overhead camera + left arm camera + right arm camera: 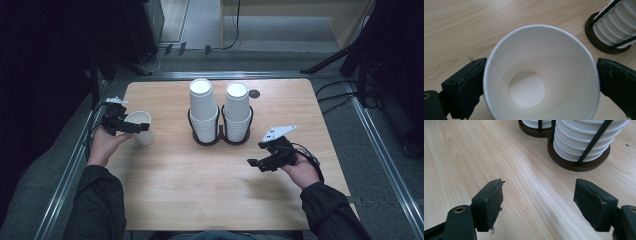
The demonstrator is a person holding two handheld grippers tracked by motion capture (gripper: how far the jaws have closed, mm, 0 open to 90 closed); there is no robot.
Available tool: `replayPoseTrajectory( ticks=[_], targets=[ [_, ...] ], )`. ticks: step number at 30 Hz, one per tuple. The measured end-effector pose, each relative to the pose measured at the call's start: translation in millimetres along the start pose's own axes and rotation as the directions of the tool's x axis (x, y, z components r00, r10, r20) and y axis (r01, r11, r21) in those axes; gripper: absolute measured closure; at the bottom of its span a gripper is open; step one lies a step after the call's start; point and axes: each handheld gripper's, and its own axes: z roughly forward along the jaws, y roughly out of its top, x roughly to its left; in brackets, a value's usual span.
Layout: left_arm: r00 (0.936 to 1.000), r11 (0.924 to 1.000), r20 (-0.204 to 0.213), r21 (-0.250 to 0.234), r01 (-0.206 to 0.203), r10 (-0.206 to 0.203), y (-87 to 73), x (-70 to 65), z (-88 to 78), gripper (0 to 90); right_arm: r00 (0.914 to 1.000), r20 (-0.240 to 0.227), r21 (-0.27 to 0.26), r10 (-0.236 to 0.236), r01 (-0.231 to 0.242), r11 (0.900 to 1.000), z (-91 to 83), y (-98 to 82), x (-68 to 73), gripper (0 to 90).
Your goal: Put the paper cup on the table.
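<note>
The left gripper (131,126) holds a single white paper cup (142,127) at about 9 o'clock on the wooden table (210,200), near its left edge; in the left gripper view the cup (541,75) sits mouth-up between the 2 black jaws, which press on its rim from either side, so the grip is closed on the cup. The cup looks empty, with its round bottom plainly visible. At the table's centre, toward 12 o'clock, a dark 2-ring cup holder (220,135) carries 2 stacks of upside-down paper cups, the left stack (202,107) and the right stack (237,110). The right gripper (257,163) hovers at about 4 o'clock with its jaws spread wide and nothing between them; in the right gripper view the holder base (574,163) lies ahead of it. The step in hand appears to be setting the single cup down upright on the table. To do it well, keep the squeeze light, since thin paper walls buckle easily, lower the cup until its base sits flat on the wood, and only then part the jaws straight outward so the rim is not dragged and the cup does not tip. Keep it well apart from the holder.
</note>
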Motion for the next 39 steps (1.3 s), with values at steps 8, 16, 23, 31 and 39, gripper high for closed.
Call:
replayPoseTrajectory(
  ticks=[8,16,23,31,39],
  targets=[
    [1.0,0.9997,-0.005,-0.022,-0.008,0.008,3.9,-2.4,-9.3,0.6,1.0,0.002,0.001,-0.001,0.001,1.0,-0.3,0.6,0.7,23.4],
    [1.0,0.9992,-0.003,-0.039,0.0,-0.001,8.6,-4.6,-24.1,0.6,1.0,-0.007,0.013,-0.007,0.007,1.0,-0.8,-0.4,2.0,23.3],
    [0.9996,0.9964,0.011,-0.081,-0.023,0.024,14.1,-12.0,-39.2,1.3,0.9999,-0.009,0.009,-0.004,0.004,1.0,-1.4,-0.4,1.6,23.3],
    [0.9956,0.9933,0.067,-0.099,-0.06,0.067,23.8,-29.7,-43.5,4.6,1.0,-0.005,0.005,-0.002,0.002,1.0,-2.2,-1.1,-0.4,23.2],
    [0.9857,0.988,0.115,-0.107,-0.111,0.123,31.9,-55.7,-39.2,4.6,0.9999,-0.006,0.01,-0.012,0.012,1.0,-0.9,-0.3,1.5,23.2]
  ],
)
